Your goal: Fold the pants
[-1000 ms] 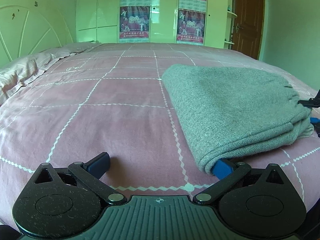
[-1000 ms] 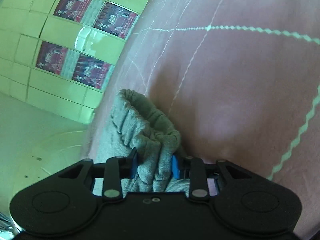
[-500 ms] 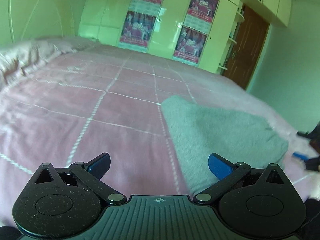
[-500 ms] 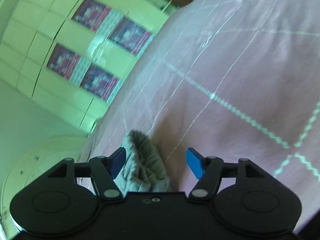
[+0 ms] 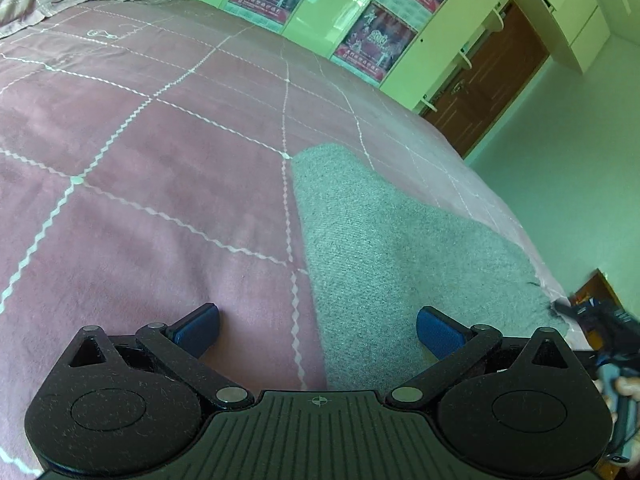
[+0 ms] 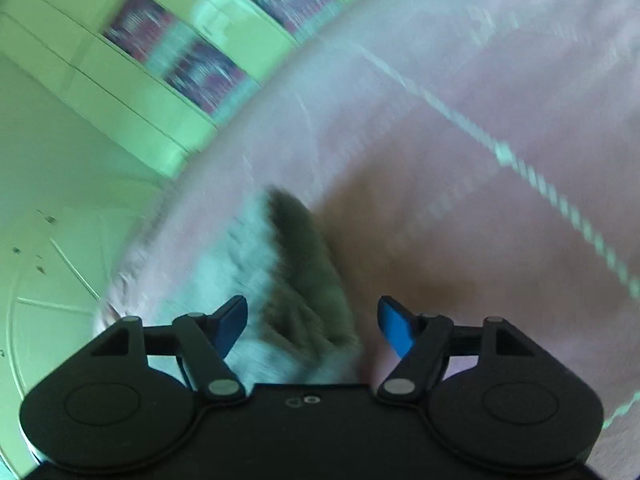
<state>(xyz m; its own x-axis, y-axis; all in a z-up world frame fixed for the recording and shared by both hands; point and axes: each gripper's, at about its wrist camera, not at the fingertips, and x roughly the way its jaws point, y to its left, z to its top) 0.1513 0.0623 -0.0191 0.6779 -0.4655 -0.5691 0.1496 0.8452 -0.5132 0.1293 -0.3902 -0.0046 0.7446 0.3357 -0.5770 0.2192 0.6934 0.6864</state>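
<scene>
The folded grey pants (image 5: 404, 248) lie flat near the right edge of the bed (image 5: 140, 168), whose pink checked cover stretches bare to their left. The left gripper (image 5: 318, 326) hovers over their near edge, fingers wide, holding nothing. The right gripper (image 6: 312, 320), fingers also wide, frames the blurred waistband. Green wardrobes (image 5: 320, 12) and a brown door (image 5: 492, 76) stand beyond

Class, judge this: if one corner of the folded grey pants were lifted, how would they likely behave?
The grey pants would probably droop and unfold, since the knit lies soft and flat on the pink bedspread. They likely wouldn't slide easily: the fabric looks fuzzy.
</scene>
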